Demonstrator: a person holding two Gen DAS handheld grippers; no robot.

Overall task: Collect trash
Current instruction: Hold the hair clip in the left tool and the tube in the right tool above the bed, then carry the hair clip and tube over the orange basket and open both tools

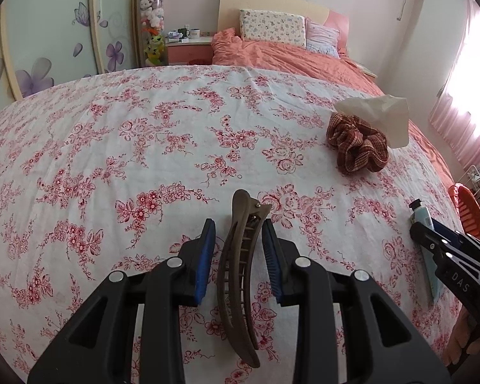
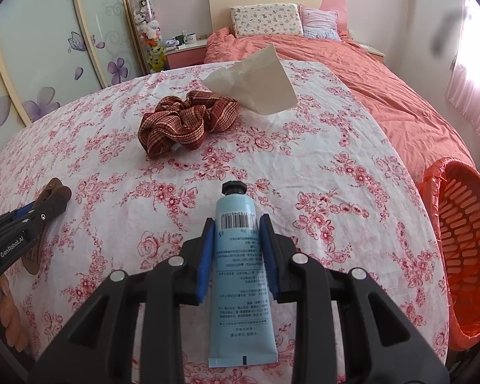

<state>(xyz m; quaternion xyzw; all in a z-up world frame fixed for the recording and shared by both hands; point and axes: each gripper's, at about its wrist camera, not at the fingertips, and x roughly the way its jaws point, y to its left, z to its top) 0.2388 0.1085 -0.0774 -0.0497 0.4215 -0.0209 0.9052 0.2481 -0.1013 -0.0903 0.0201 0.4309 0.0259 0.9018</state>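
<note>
My left gripper [image 1: 239,228] is open and straddles a brown hair clip [image 1: 236,265] that lies on the floral sheet, with gaps on both sides. My right gripper [image 2: 236,224] has its blue pads against the sides of a light blue tube [image 2: 240,275] with a black cap, which lies on the sheet. A crumpled white tissue [image 2: 259,80] lies farther back, touching a brown striped scrunchie [image 2: 185,121]. Both also show in the left wrist view, the tissue [image 1: 380,115] behind the scrunchie [image 1: 358,147]. An orange bin with a red liner [image 2: 464,249] stands at the bed's right side.
The floral sheet [image 1: 112,160] covers the near part of the bed; an orange duvet [image 2: 384,80] and pillows [image 2: 265,19] lie beyond. A nightstand with mugs [image 2: 185,44] and a wardrobe with flower decals [image 2: 48,64] stand to the left.
</note>
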